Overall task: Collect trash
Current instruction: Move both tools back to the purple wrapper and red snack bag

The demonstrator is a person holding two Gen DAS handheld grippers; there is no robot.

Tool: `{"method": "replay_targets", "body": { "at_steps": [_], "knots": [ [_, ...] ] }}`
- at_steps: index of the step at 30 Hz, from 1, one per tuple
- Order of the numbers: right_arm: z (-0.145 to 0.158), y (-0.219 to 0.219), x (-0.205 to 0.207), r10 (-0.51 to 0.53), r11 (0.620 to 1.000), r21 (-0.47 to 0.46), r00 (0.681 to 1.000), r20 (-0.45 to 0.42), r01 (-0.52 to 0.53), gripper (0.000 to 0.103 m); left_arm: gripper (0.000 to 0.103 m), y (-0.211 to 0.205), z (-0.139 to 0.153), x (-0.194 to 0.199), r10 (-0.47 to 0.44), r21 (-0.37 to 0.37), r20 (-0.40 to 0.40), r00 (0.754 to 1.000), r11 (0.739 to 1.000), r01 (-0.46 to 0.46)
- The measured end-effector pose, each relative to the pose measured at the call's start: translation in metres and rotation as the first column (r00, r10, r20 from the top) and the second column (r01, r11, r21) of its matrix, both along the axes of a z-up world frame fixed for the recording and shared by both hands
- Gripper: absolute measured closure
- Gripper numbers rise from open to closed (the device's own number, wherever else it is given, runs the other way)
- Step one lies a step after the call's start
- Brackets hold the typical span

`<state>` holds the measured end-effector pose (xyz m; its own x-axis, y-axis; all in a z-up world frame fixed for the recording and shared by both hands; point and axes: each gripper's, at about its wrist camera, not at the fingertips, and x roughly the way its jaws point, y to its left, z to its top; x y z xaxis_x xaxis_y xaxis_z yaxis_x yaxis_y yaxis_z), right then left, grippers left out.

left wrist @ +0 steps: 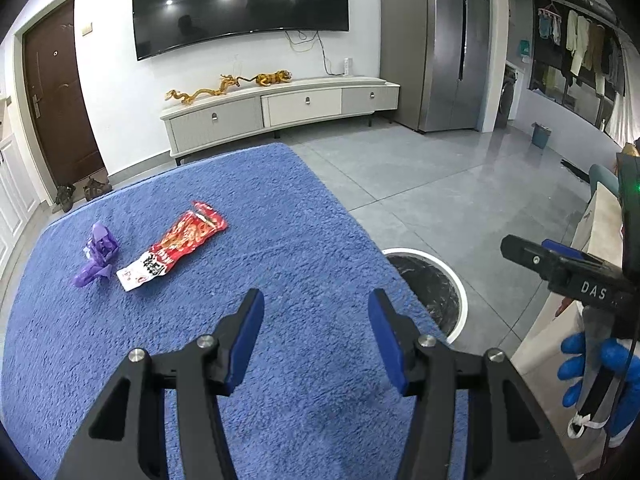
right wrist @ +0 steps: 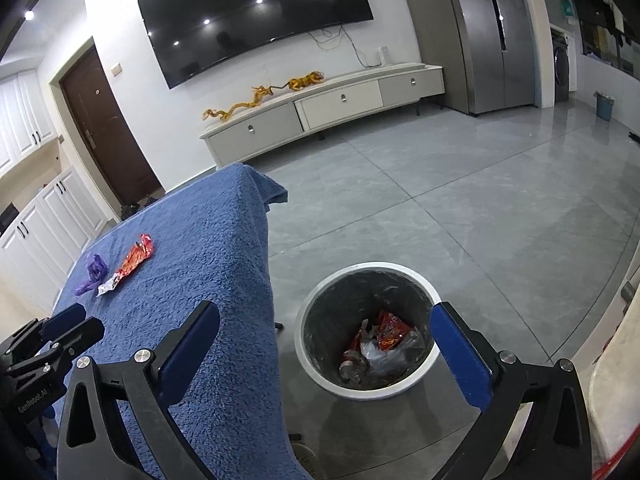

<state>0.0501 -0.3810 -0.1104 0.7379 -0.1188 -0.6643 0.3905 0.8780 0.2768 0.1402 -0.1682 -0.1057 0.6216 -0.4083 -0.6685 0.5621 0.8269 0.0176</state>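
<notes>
- Trash remaining on surface (left wrist: 280, 208): red snack wrapper (left wrist: 174, 246) and crumpled purple wrapper (left wrist: 96, 254), touching or nearly so, purple one on the outer left.
- Left tongs (left wrist: 316, 334): blue pads apart, nothing between them, hovering over bare blue cloth.
- Both wrappers ahead and to the left of left tongs, well short of contact.
- Long axis of red wrapper: diagonal, white end nearer and leftward, red end farther and toward centre; not square to the pad gap as held, so probably a wrist turn needed before closing.
- Right tongs (right wrist: 324, 354): pads wide apart, empty, poised above bin (right wrist: 304, 344) on floor, off the surface's right edge.
- Bin already holding red and clear wrappers.
- From right tongs, remaining wrappers far ahead-left across surface.
- Judged nearer: left tongs.
</notes>
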Motion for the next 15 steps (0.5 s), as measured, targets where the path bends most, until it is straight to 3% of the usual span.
{"method": "replay_targets", "body": {
  "at_steps": [15],
  "knots": [
    [0.013, 0.039, 0.027, 0.096, 0.995, -0.022, 0.994, -0.044, -0.097, 0.000, 0.050, 0.048, -0.008, 0.017, 0.064, -0.047, -0.062, 0.996, 0.997, -0.067]
  ]
}}
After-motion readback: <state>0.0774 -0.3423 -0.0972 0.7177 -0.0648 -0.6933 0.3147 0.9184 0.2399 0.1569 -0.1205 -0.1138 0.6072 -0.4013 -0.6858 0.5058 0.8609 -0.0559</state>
